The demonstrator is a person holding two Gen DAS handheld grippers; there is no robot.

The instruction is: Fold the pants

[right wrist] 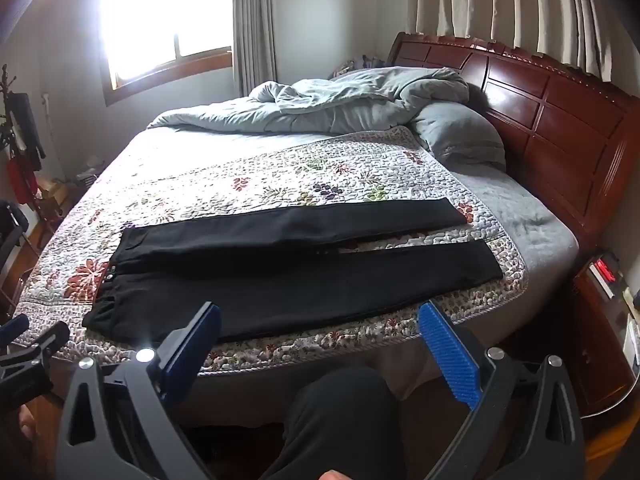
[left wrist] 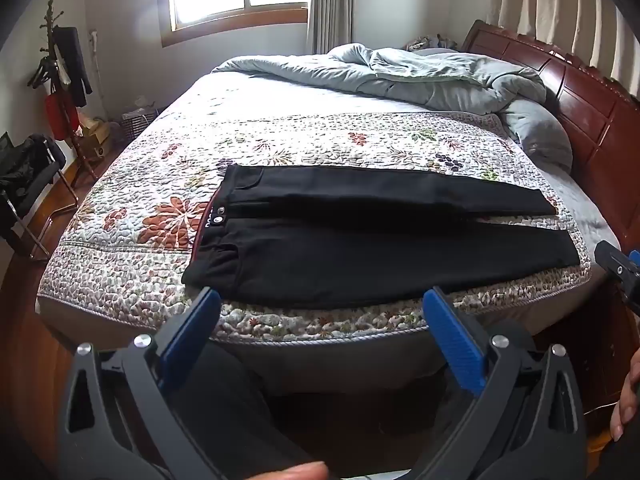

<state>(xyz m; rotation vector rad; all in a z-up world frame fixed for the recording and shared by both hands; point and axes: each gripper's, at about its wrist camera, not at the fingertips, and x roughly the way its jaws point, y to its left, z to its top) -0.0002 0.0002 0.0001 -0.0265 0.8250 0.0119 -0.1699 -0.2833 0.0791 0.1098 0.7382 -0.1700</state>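
Note:
A pair of black pants (left wrist: 360,236) lies flat across the floral quilt (left wrist: 280,144), waistband to the left and both legs stretched to the right, side by side. It also shows in the right wrist view (right wrist: 288,272). My left gripper (left wrist: 322,300) is open and empty, held off the bed's near edge just in front of the near leg. My right gripper (right wrist: 320,316) is open and empty, also held in front of the near edge. The right gripper's tip shows at the right edge of the left wrist view (left wrist: 618,268).
A crumpled grey duvet (left wrist: 400,72) and pillow (left wrist: 540,136) lie at the far side by the red wooden headboard (left wrist: 580,92). A coat rack (left wrist: 60,80) and chair (left wrist: 28,184) stand left. A nightstand (right wrist: 604,320) stands right.

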